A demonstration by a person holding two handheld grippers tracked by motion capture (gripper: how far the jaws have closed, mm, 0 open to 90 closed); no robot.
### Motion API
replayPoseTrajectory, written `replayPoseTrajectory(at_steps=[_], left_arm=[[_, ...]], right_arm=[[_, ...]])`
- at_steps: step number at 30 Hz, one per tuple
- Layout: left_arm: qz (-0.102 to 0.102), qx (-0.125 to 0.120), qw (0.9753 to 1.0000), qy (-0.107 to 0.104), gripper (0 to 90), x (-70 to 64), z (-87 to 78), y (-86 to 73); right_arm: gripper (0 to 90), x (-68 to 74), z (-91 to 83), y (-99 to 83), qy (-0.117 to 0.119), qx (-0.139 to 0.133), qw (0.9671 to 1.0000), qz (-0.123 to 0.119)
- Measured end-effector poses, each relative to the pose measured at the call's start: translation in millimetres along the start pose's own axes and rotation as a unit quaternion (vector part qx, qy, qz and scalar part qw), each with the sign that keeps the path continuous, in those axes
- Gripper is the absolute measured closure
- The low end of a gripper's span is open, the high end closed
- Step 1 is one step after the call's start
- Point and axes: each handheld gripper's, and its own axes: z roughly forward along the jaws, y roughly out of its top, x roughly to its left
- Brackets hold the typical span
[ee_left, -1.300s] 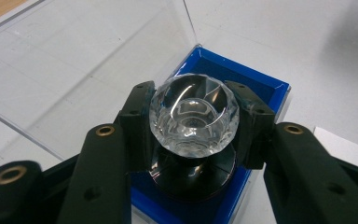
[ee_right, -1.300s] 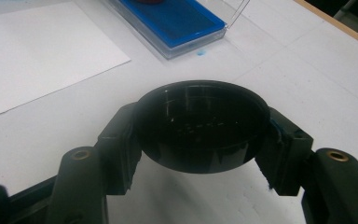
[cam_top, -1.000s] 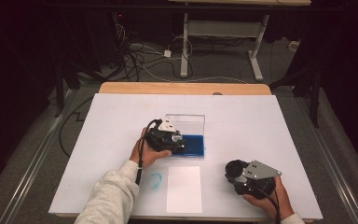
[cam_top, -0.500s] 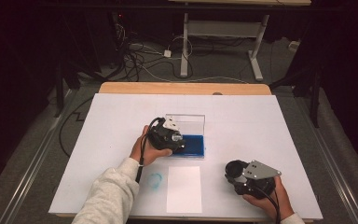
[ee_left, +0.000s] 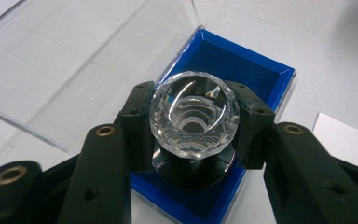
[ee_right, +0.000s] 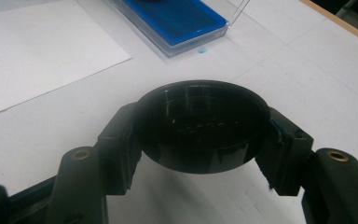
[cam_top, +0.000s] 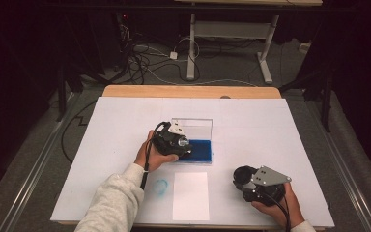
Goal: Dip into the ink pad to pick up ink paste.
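My left gripper (cam_top: 179, 143) is shut on a stamp with a faceted clear crystal knob (ee_left: 193, 114) and a black round base (ee_left: 191, 170). It holds the stamp over the blue ink pad (ee_left: 235, 65) of an open case (cam_top: 200, 151); I cannot tell whether the base touches the pad. The case's clear lid (cam_top: 195, 126) stands open behind the pad. My right gripper (cam_top: 245, 179) sits low at the front right of the table, shut on a black round cap (ee_right: 200, 126) with its hollow side facing the camera.
A white sheet of paper (cam_top: 191, 195) lies near the front edge between the two hands. A blue ring mark (cam_top: 160, 186) is on the white table cover (cam_top: 270, 125) left of the sheet. A small blue ink spot (ee_right: 200, 49) sits beside the case.
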Motion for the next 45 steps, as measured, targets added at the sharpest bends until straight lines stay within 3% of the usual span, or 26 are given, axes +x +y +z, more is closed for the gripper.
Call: replayPoseTrajectory(at_steps=[20, 23, 27, 30, 40, 45], left_arm=[[-0.002, 0.006, 1.0, 0.003, 54.6, -1.3, -0.1, 2.9], [0.0, -0.007, 0.9999, -0.011, 54.6, -4.2, -3.2, 9.4], [0.017, -0.023, 0.9995, -0.012, 54.6, -11.1, -8.4, 26.5], [0.028, -0.021, 0.9993, -0.011, 54.6, -14.7, -7.0, 36.7], [0.028, -0.035, 0.9989, -0.013, 54.6, -14.8, -9.8, 42.7], [0.031, -0.045, 0.9984, -0.011, 54.6, -15.4, -26.2, 49.6]], right_arm=[[38.3, 0.5, -0.5, 0.5, -0.004, 0.001, 1.0, 0.001], [38.3, -0.9, -1.1, 0.2, -0.005, 0.0, 1.0, 0.005], [38.3, -1.8, -0.6, -0.5, -0.006, 0.0, 1.0, 0.007], [38.3, -1.5, -1.3, -0.2, -0.006, -0.001, 1.0, 0.005], [38.2, -3.2, -1.9, -1.0, -0.006, -0.003, 1.0, 0.006], [38.3, -2.8, -2.3, -0.4, -0.007, -0.003, 1.0, 0.006]])
